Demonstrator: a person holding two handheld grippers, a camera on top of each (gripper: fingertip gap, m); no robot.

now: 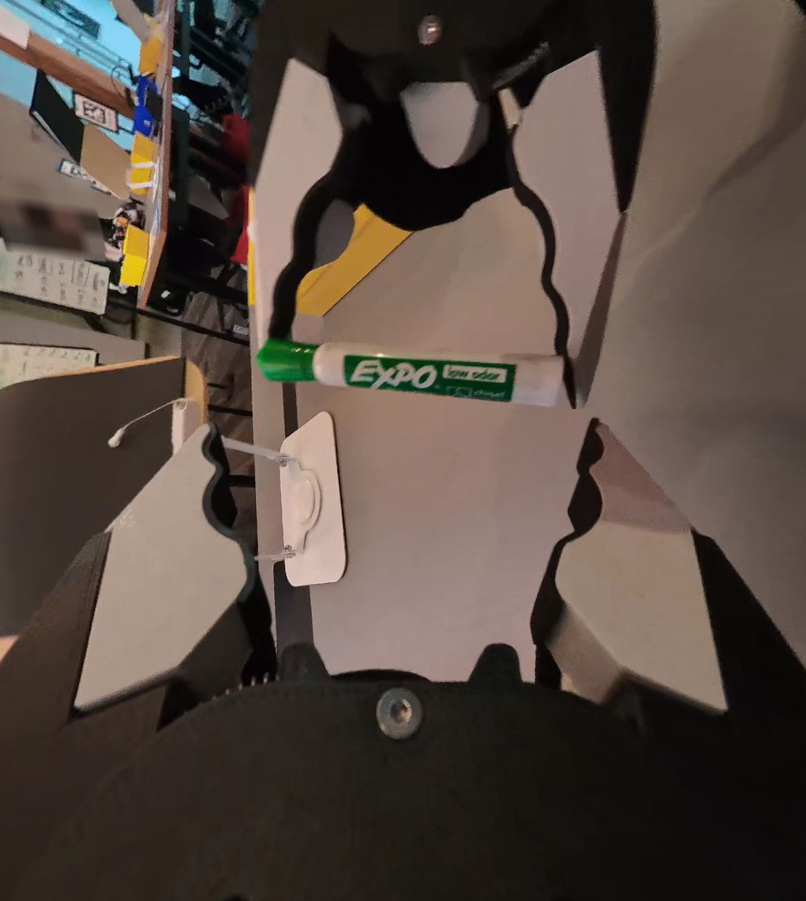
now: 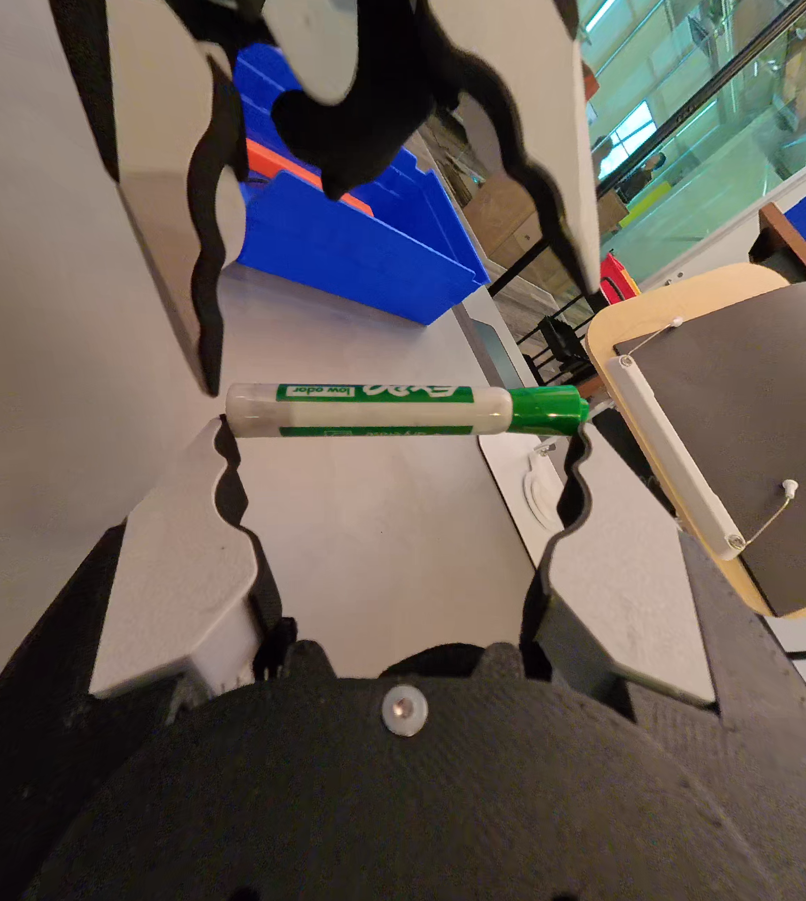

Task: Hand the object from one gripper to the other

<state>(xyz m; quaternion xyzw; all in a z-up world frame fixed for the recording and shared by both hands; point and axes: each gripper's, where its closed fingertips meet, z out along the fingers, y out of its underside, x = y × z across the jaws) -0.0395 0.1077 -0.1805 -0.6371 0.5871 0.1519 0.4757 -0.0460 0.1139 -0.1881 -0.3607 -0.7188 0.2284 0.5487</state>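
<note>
Marker (image 2: 366, 410) up in air over tabletop (image 2: 366, 526), lying crosswise. Right tongs (image 2: 401, 426) pinching it endwise, one tip on butt, other on green cap; looks like barrel left free for taker. Left tongs (image 1: 403, 426) spread wider than marker, tips just short of it, facing in, empty. Handover likely about to begin; endwise grip looks slip-prone.

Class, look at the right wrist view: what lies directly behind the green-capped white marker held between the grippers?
Behind the green-capped white marker is the pale grey tabletop, with blue plastic bins farther back. The strip of tabletop that the marker itself covers cannot be seen.
</note>
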